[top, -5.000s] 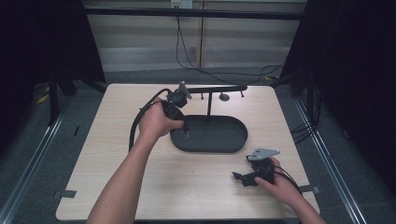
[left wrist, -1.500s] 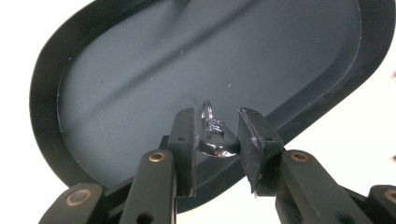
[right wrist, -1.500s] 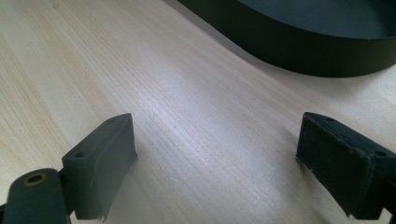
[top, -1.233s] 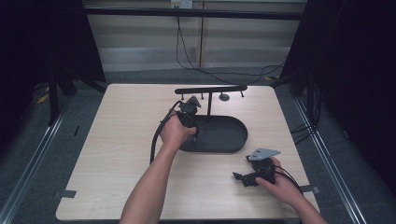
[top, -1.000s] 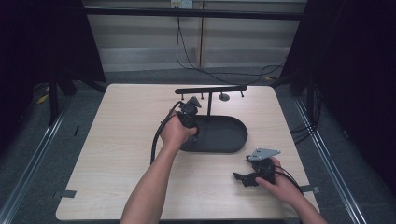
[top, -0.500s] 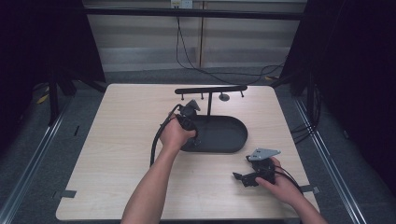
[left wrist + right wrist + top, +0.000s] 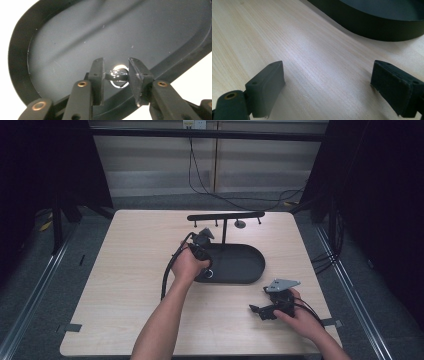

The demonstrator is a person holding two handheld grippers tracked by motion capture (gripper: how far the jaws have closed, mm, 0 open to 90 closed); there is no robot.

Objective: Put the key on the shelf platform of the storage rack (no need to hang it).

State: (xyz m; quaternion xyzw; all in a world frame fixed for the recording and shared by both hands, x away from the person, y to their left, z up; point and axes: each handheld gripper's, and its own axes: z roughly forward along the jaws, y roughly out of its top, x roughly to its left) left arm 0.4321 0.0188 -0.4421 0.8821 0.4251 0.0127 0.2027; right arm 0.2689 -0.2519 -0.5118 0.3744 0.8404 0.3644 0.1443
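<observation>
While over tray, ring sits between left claw jaws.

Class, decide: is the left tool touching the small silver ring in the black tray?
Touching. The left gripper view shows the left tool with both pads against the ring, above the tray.

In the left gripper view we cannot tell whether the pads press the small shiny ring, and the black tray runs past the edges.
</observation>
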